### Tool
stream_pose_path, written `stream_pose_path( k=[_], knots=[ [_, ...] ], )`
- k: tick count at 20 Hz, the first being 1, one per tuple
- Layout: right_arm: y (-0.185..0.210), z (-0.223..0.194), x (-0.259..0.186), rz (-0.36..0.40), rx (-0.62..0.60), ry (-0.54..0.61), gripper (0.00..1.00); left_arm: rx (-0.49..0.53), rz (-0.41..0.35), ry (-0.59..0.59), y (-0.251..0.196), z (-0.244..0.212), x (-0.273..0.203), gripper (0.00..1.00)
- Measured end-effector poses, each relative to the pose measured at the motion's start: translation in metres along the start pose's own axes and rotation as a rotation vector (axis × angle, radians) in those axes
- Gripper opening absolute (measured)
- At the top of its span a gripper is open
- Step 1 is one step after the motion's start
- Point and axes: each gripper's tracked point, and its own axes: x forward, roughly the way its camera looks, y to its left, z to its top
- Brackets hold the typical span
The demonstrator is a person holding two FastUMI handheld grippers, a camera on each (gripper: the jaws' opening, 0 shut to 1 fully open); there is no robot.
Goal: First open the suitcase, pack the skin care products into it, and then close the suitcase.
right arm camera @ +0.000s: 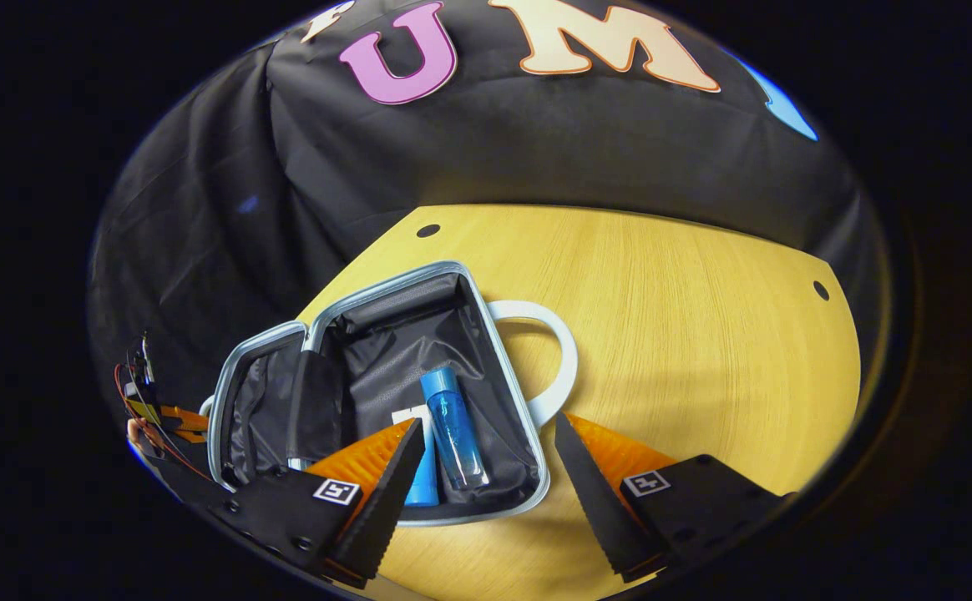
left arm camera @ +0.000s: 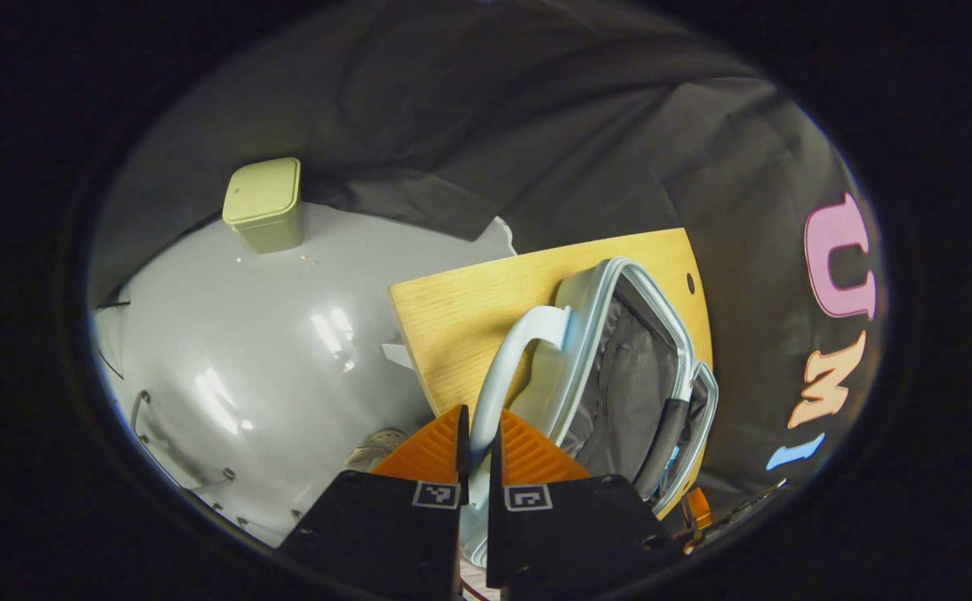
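We have the small suitcase (right arm camera: 386, 392) lying open on the wooden counter (right arm camera: 686, 334), its grey-lined halves spread apart, with a blue bottle (right arm camera: 453, 426) and a second blue-and-white product (right arm camera: 421, 467) resting in the deeper half nearest the white handle (right arm camera: 557, 351).

Our left claw (left arm camera: 478, 442) is pinched nearly closed around that handle (left arm camera: 507, 359), both orange fingers (left arm camera: 432, 451) pressing its pale loop. Our right claw (right arm camera: 486, 467) hangs wide open above the packed half, holding nothing.

We judge the packing done, or nearly so, and the closing to be next. The shell looks stiff and light, so the case should swing on its hinge as one piece, but the smooth plastic rim may slide on the counter if pushed sideways. The handle gives the firmest hold for steadying the base, while the free half is best taken by its rim and folded over. The bottle lies loose and could roll if the case tips.

Beyond the counter, in the left gripper view, a pale green lidded bin (left arm camera: 264, 204) stands on the grey floor (left arm camera: 286, 334).
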Motion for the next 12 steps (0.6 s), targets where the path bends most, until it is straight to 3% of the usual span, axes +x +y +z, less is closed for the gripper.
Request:
stream_pose_path(
  k=[8,12],
  knots=[
    [0.001,-0.003,-0.006,0.004,0.004,-0.022,0.94,0.07,-0.1,-0.073,-0.052,0.005,-0.059,0.03],
    [-0.008,-0.007,-0.015,-0.013,0.02,-0.04,0.94,0.19,-0.128,-0.112,-0.086,0.003,-0.085,0.01]
  ],
)
